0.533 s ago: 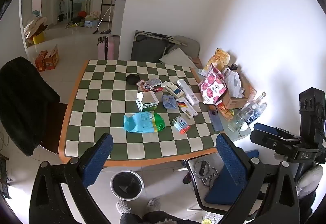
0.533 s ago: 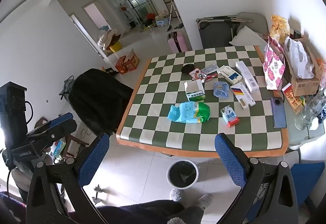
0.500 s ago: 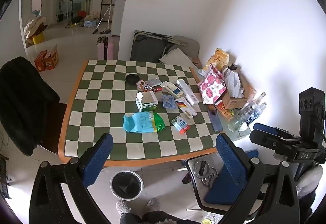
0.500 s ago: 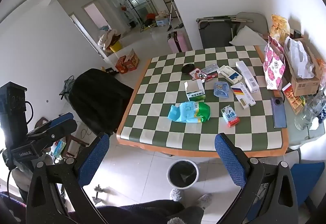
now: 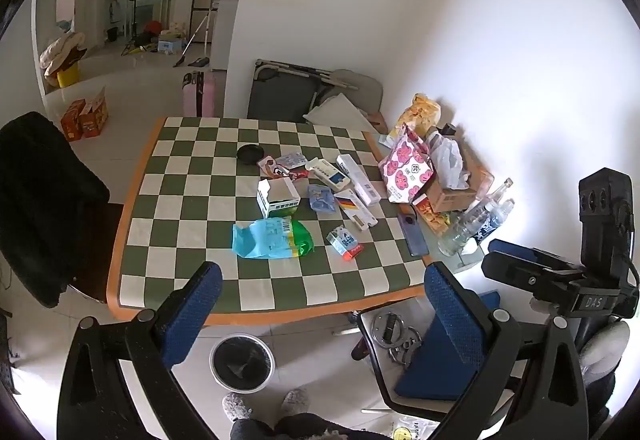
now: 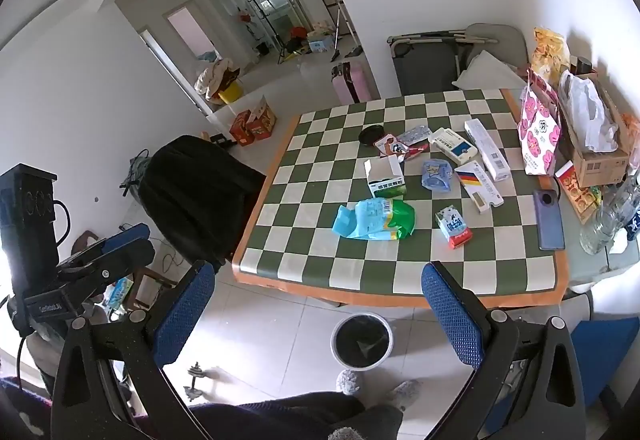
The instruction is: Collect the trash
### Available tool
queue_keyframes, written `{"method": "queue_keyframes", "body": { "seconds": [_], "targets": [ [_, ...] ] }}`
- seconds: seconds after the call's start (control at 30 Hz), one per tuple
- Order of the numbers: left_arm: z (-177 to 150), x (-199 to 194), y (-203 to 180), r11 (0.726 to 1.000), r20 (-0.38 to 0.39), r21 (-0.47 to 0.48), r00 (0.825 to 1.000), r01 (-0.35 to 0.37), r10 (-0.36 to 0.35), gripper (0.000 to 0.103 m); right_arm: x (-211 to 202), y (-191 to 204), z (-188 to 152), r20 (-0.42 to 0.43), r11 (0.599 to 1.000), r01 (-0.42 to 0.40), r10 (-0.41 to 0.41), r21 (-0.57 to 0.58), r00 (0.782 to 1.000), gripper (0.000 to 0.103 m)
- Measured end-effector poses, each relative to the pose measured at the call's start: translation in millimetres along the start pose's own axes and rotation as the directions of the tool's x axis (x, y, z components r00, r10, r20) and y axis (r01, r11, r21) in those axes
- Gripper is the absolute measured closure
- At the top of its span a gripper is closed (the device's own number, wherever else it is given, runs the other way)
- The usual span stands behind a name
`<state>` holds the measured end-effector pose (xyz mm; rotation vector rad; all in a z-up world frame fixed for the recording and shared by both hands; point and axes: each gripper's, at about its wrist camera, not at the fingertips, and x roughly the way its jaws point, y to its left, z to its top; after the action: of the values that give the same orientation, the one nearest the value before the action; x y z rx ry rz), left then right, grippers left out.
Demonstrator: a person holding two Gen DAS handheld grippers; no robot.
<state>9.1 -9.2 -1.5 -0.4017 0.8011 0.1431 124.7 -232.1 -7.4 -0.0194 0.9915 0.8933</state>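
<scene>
Nothing much moves since half a second ago; our view only slides a tiny bit. We hold our left gripper (image 5: 320, 304) low in the frame with its fingers wide and empty. Up and a bit left of it on the checkered table (image 5: 192, 175) lies the blue and green bag (image 5: 272, 238), its long side running left to right. Our right gripper (image 6: 316, 304) is wide and empty too, and the bag (image 6: 374, 220) sits up above its gap. The black bin (image 6: 362, 340) waits on the floor between us and the table. Both grippers look about as near.
</scene>
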Motion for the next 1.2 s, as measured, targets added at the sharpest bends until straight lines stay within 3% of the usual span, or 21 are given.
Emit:
{"method": "queue_keyframes", "body": {
  "seconds": [1.2],
  "targets": [
    [-2,-16,-2,0.999,0.044,-0.022,0.999,-0.024,0.025,0.0,4,8,1,0.003,1.0,-0.009,0.009,-0.004,1.0,0.0]
  ]
}}
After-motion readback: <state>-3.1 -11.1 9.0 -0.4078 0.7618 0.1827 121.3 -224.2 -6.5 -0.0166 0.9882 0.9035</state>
